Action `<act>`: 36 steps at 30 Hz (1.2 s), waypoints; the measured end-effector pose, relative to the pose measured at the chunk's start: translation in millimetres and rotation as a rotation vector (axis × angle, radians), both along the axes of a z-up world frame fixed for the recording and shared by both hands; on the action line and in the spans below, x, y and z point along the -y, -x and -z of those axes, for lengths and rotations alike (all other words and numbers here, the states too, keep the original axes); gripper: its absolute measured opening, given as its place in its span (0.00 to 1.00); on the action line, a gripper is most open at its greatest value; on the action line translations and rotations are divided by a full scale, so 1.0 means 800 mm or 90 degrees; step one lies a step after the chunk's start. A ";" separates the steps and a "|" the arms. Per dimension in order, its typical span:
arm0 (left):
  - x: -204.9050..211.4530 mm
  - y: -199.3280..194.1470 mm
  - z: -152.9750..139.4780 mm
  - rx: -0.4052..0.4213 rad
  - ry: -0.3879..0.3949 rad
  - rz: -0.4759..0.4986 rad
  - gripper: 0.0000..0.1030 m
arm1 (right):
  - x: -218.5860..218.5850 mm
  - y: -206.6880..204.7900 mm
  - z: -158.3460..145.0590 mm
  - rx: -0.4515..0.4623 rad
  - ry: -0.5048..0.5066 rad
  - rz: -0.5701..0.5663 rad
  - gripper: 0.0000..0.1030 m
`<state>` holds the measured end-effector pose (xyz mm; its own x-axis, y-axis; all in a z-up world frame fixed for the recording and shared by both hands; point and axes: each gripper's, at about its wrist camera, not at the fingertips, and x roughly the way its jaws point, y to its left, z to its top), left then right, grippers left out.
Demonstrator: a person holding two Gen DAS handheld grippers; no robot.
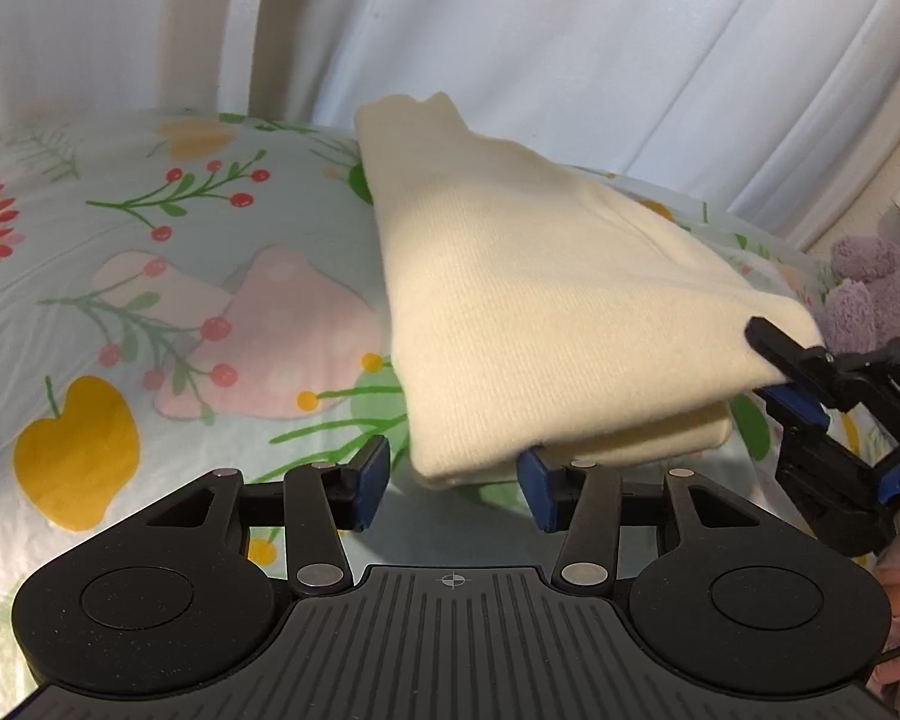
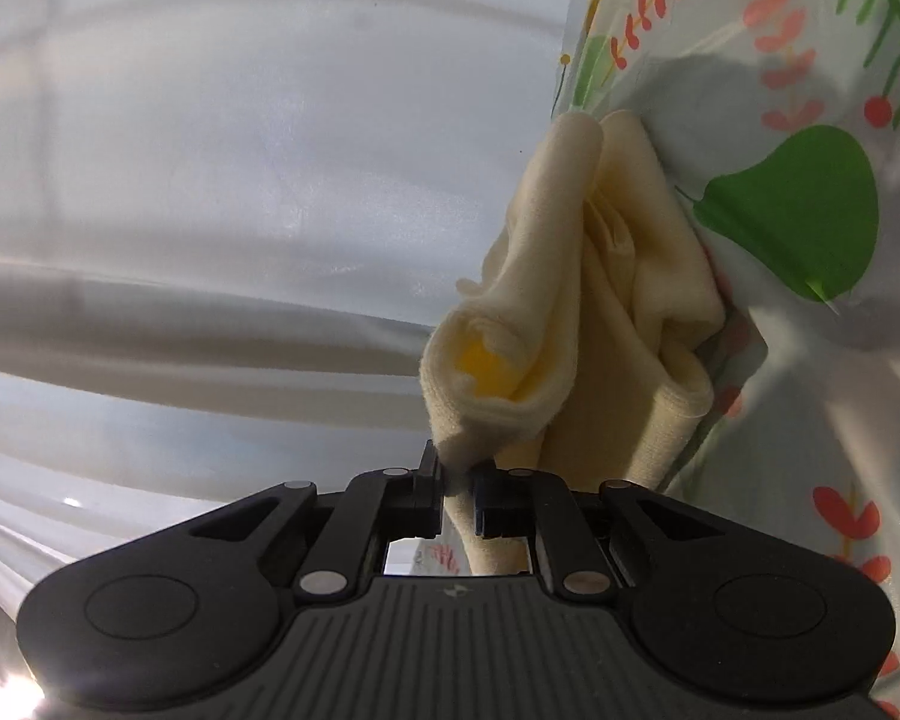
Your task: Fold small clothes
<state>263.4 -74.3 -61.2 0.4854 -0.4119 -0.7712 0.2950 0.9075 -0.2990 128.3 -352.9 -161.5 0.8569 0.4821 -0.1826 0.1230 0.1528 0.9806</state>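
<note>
Although the cream garment (image 1: 540,324) already lay doubled over on the floral sheet (image 1: 150,276), with its layers stacked and a thick folded edge facing the left wrist camera, the fold did not look finished: one corner was lifted off the sheet and the layers at that end were bunched. The right gripper (image 2: 457,483) was clamped on that corner, its jaws nearly together with cream cloth pinched between them, and from its own camera the garment's loose plies gaped open just ahead. The left gripper (image 1: 453,489) hovered at the near edge with its jaws standing apart; its right pad (image 1: 537,489) sat just under the garment's lower lip, its left pad clear of the cloth, so it gripped nothing. By my judgement, what remained was to lay the held corner down, square the layers and perhaps make one more fold. To the left of the garment the sheet offered broad open room. To the right the space was tighter, with a purple plush toy (image 1: 870,276) near the sheet's edge, and the white curtain (image 1: 570,60) hung close behind the garment's far end.
</note>
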 end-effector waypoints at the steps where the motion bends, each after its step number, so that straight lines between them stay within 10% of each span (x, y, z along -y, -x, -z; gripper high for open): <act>1: -0.004 -0.004 0.001 -0.009 -0.002 -0.012 0.51 | 0.003 0.001 0.001 -0.022 0.033 0.000 0.08; 9: -0.015 -0.018 0.009 -0.045 0.013 -0.019 0.53 | -0.038 -0.014 -0.031 -0.083 0.432 -0.069 0.08; 21: -0.073 -0.029 -0.034 0.027 0.000 -0.074 0.51 | 0.033 0.025 -0.061 -0.120 0.533 -0.009 0.37; 28: -0.054 -0.098 -0.022 -0.047 0.170 0.017 0.62 | 0.084 -0.031 -0.047 -0.084 0.360 -0.051 0.59; 36: -0.015 -0.154 0.020 -0.113 0.217 0.032 0.61 | 0.083 -0.119 -0.015 -0.081 0.278 -0.130 0.58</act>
<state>386.9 -61.9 -77.0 0.3297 -0.6786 -0.6563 0.2529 0.7333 -0.6311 223.8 -419.5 -149.5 0.7112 0.4922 -0.5020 0.1624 0.5797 0.7985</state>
